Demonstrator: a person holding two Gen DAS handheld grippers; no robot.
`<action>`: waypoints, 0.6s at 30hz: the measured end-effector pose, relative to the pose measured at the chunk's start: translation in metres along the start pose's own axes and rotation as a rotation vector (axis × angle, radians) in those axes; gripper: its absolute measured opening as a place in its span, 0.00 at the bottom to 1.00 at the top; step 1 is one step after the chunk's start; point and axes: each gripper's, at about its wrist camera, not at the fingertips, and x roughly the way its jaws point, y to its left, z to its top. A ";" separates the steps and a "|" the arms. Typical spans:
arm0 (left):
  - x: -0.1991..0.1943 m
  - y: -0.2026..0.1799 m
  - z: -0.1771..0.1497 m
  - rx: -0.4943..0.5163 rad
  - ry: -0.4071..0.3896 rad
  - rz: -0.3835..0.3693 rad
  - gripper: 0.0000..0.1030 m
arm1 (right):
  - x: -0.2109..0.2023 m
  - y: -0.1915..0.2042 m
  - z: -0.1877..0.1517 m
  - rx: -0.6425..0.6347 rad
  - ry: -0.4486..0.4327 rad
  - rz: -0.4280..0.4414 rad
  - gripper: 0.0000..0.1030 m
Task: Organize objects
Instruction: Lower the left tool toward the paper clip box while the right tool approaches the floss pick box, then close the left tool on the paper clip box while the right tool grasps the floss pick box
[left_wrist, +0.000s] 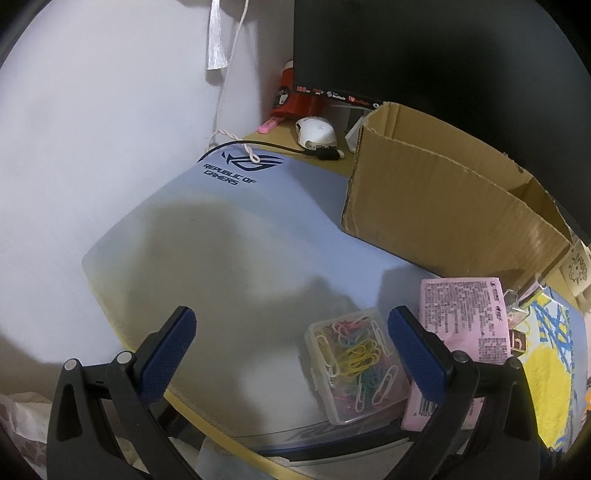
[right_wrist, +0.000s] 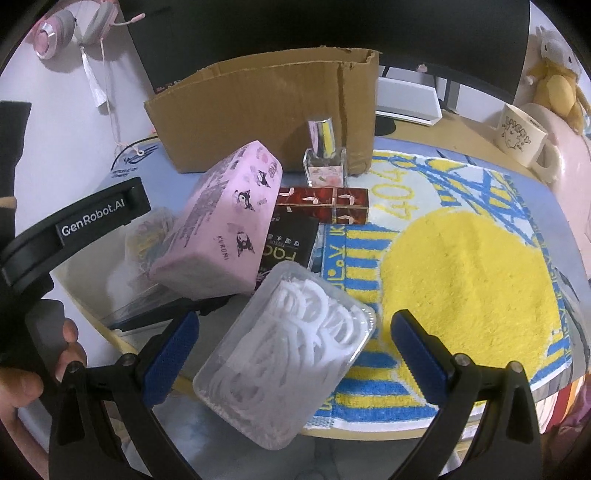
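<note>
My left gripper (left_wrist: 291, 325) is open and empty above the blue mouse pad (left_wrist: 229, 236). A clear box of coloured paper clips (left_wrist: 356, 363) lies between its fingers, nearer the right one. A pink tissue pack (left_wrist: 461, 317) leans beside it. My right gripper (right_wrist: 293, 326) is open; a clear box of white floss picks (right_wrist: 284, 354) lies between its fingers. Beyond it in the right wrist view are the pink tissue pack (right_wrist: 221, 229), a black packet (right_wrist: 290, 240), a red patterned box (right_wrist: 323, 205) and a perfume bottle (right_wrist: 325, 155). A brown cardboard box (right_wrist: 266, 110) stands open behind them.
A yellow and blue towel (right_wrist: 469, 277) covers the desk's right side. A cream mug (right_wrist: 521, 136) and plush toy (right_wrist: 557, 81) stand at far right. A monitor (left_wrist: 424, 48), white mouse (left_wrist: 316, 133) and cables sit at the back. The left gripper's body (right_wrist: 74, 229) is at left.
</note>
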 end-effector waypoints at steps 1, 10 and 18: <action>0.001 -0.001 0.000 0.004 0.003 -0.001 1.00 | 0.001 0.000 0.000 0.000 0.003 0.004 1.00; 0.007 -0.006 0.000 -0.011 0.016 -0.086 1.00 | 0.010 0.004 0.002 -0.027 0.037 0.004 0.81; 0.022 -0.009 -0.004 -0.016 0.062 -0.104 1.00 | 0.012 0.005 0.002 -0.046 0.033 0.008 0.81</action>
